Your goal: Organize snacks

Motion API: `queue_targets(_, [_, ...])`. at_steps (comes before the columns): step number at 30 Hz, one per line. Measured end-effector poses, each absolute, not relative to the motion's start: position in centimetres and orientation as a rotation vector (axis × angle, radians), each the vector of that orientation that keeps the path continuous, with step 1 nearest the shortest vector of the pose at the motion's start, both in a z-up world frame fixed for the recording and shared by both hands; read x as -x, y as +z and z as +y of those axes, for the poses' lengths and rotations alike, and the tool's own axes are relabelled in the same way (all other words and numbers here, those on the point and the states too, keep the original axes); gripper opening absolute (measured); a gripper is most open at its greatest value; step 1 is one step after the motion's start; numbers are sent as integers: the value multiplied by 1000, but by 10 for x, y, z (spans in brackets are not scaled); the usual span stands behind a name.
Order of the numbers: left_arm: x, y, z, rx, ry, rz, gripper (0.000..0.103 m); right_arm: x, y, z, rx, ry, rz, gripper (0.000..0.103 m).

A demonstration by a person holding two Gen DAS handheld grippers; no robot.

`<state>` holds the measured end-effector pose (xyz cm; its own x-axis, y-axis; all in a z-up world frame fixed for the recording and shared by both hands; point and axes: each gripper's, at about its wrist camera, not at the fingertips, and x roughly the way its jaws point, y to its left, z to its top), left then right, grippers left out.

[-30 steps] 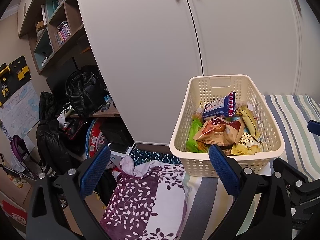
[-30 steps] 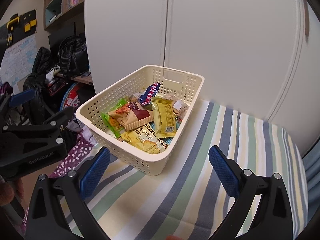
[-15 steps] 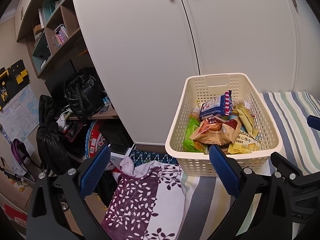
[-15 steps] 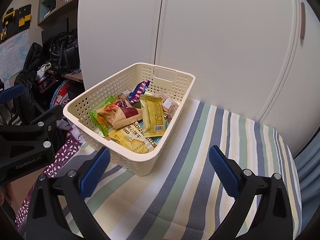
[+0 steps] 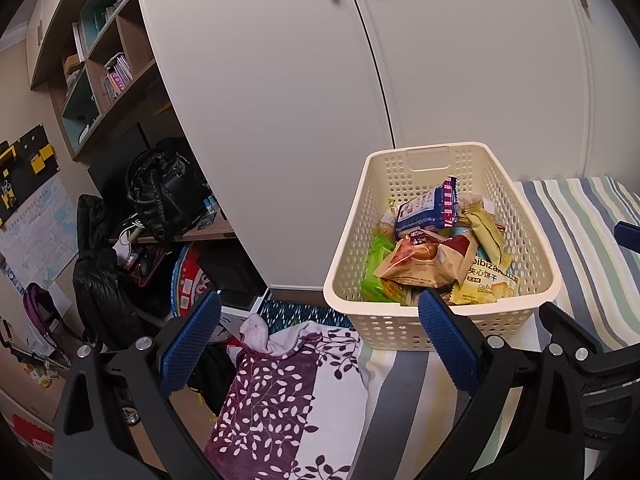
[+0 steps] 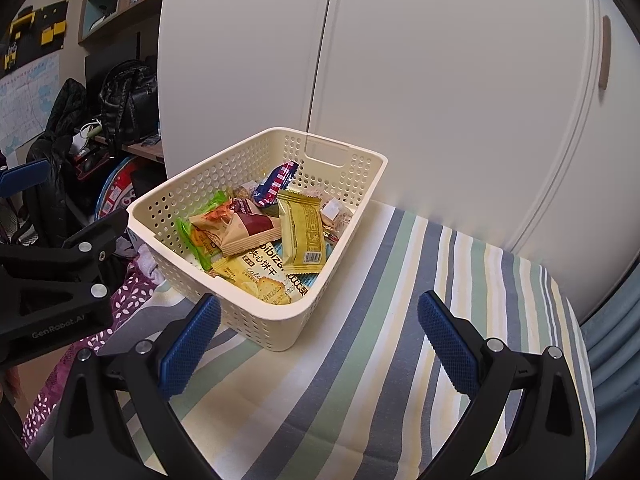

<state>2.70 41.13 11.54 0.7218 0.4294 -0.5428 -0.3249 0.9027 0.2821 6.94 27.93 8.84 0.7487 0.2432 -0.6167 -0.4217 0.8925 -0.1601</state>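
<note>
Cream perforated plastic basket [image 6: 336, 184] sits on the striped bedcover [image 6: 420, 320], at its far left corner, just in front of the white wardrobe doors [image 6: 440, 80]. Inside: loose pile of snack packs [image 6: 260, 240], including a yellow biscuit pack [image 6: 264, 280], an olive-yellow wrapper [image 6: 302, 232], a blue-and-white pack with red checks [image 5: 428, 210] and a green one [image 5: 374, 268].

Right wrist view shows the left tool's black frame at the left edge. Left wrist view adds the purple leaf-print blanket [image 5: 280, 396], black backpack [image 5: 160, 192] and shelves [image 5: 104, 60] off to the left.

Left tool [image 5: 320, 344] spread wide, empty, near the basket's near wall. Right tool [image 6: 320, 344] also wide, empty, over the bedcover near the basket.
</note>
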Motion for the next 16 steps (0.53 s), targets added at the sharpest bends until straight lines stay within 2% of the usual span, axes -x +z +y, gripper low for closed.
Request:
queue_targets(8, [-27, 117, 408, -184, 411, 641, 100, -65, 89, 275, 324, 364, 606, 98])
queue_targets(16, [-21, 113, 378, -169, 296, 675, 100, -69, 68, 212, 251, 326, 771, 98])
